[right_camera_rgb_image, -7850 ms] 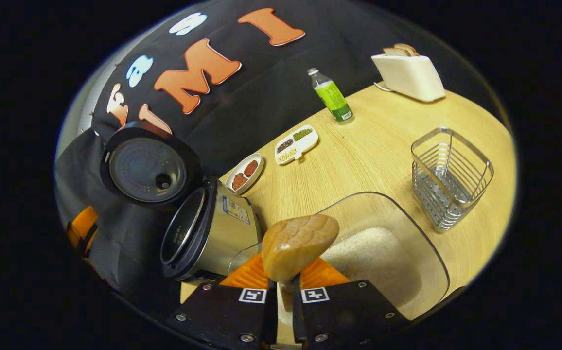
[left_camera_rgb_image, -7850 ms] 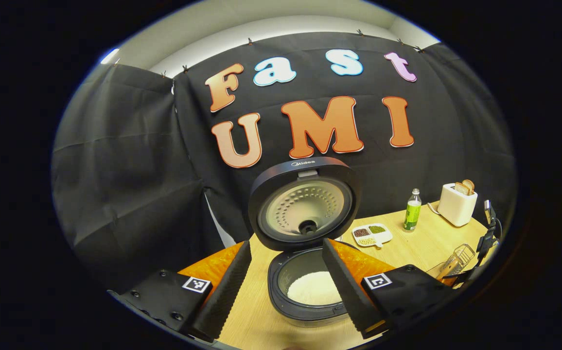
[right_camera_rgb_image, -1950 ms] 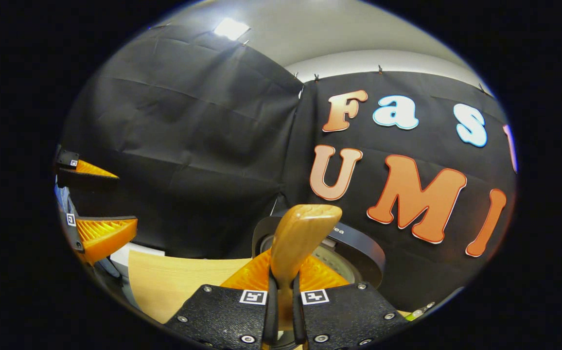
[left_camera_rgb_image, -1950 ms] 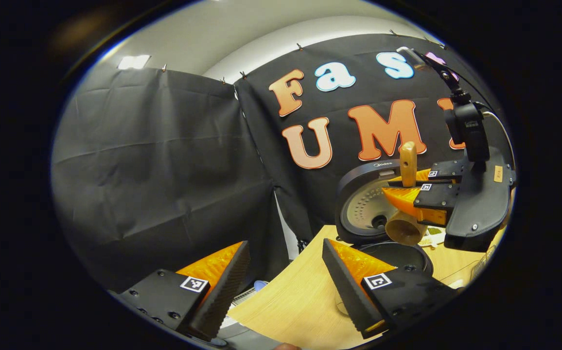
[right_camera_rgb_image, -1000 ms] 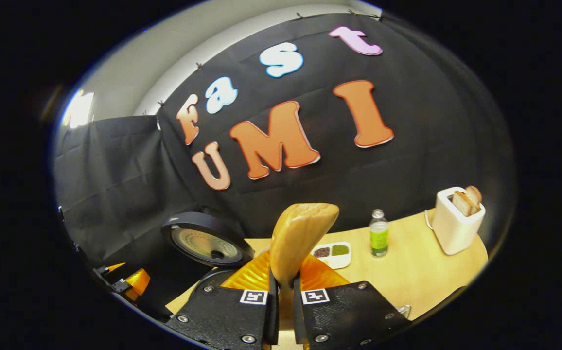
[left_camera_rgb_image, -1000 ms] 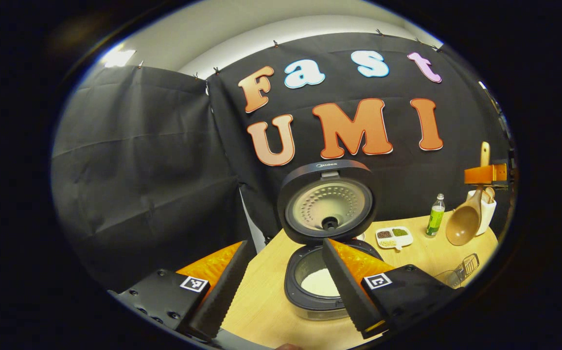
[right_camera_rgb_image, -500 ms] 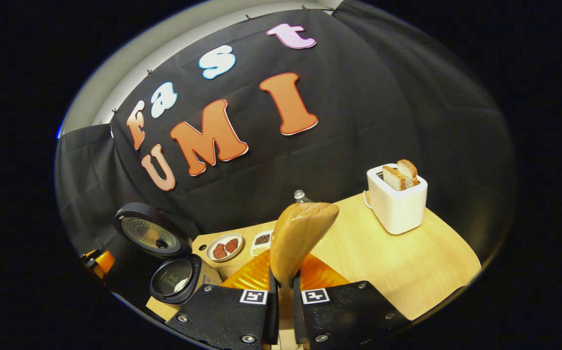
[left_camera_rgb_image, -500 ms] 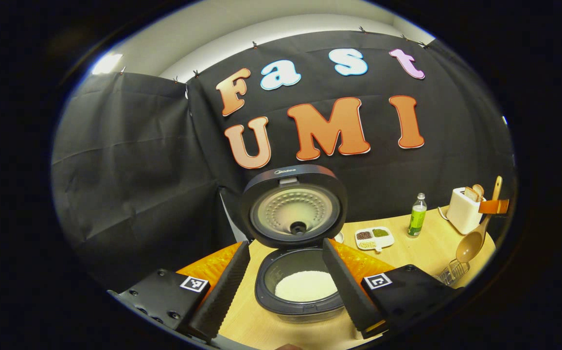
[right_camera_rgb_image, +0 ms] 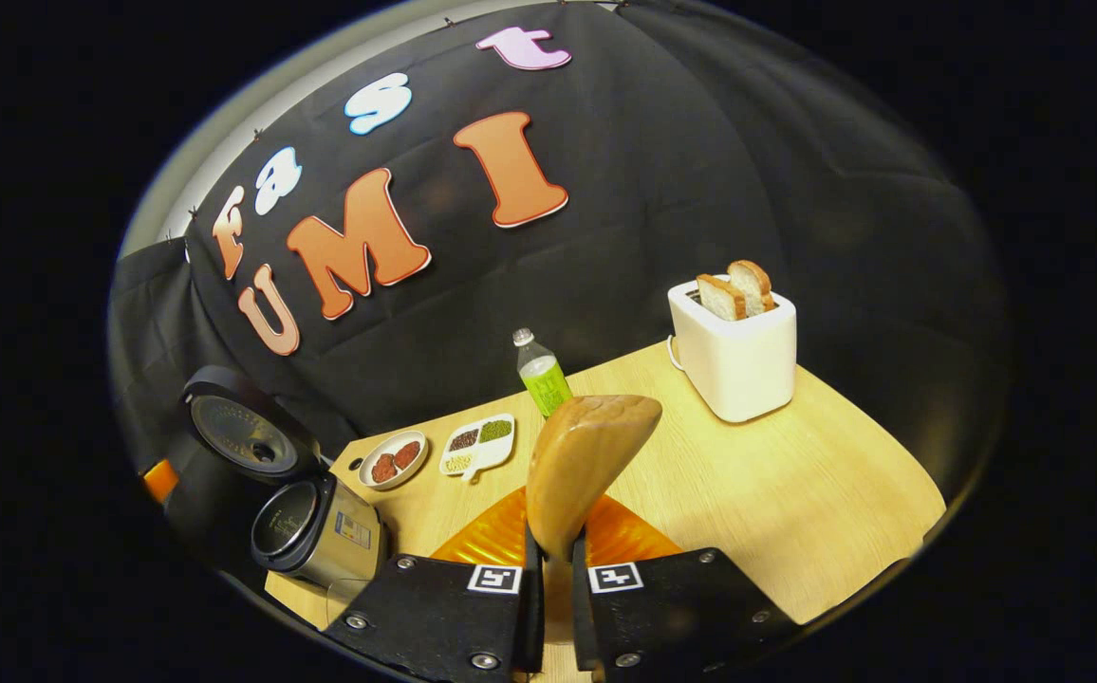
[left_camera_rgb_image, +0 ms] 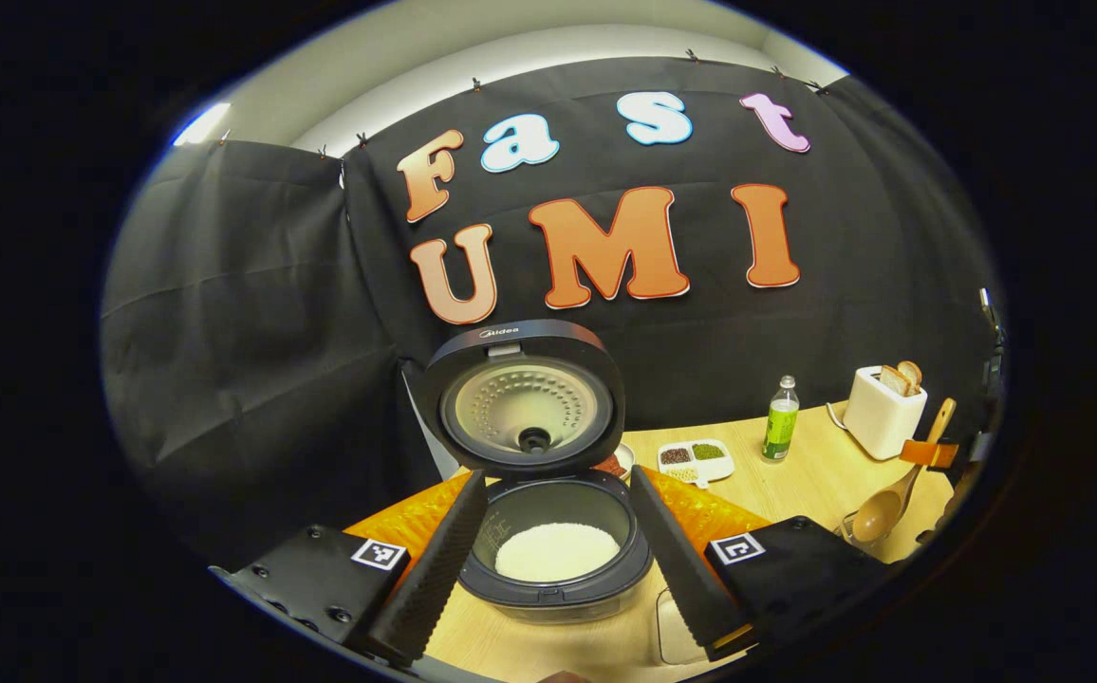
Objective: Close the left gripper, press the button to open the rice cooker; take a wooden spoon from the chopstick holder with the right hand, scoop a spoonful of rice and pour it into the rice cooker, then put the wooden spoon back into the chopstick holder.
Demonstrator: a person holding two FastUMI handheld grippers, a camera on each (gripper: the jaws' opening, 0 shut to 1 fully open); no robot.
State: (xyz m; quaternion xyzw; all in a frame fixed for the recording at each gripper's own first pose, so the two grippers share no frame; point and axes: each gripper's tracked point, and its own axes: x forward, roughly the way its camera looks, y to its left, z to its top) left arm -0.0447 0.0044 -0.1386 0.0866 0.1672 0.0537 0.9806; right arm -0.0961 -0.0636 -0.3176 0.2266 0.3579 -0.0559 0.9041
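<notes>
The rice cooker (left_camera_rgb_image: 548,569) stands with its lid (left_camera_rgb_image: 522,403) up and white rice in the pot. My left gripper (left_camera_rgb_image: 558,484) hovers open just in front of it, one finger on each side of the pot, holding nothing. My right gripper (right_camera_rgb_image: 551,560) is shut on the handle of the wooden spoon (right_camera_rgb_image: 586,465), whose bowl rises in front of its camera. In the left gripper view the spoon (left_camera_rgb_image: 881,512) hangs bowl-down at the far right, over the table's right end, with the right gripper (left_camera_rgb_image: 930,453) on its handle. The cooker (right_camera_rgb_image: 316,531) is at the lower left in the right gripper view.
A white toaster (right_camera_rgb_image: 734,351) with bread, a green bottle (right_camera_rgb_image: 541,384), a round dish (right_camera_rgb_image: 395,460) and a divided dish (right_camera_rgb_image: 477,441) of beans stand along the back of the wooden table (right_camera_rgb_image: 795,512). A clear container's edge (left_camera_rgb_image: 672,626) lies by my left gripper's right finger.
The right gripper has carried the spoon from over the cooker to the right and down towards the table's right end. The left gripper stayed open; its view has swung rightward.
</notes>
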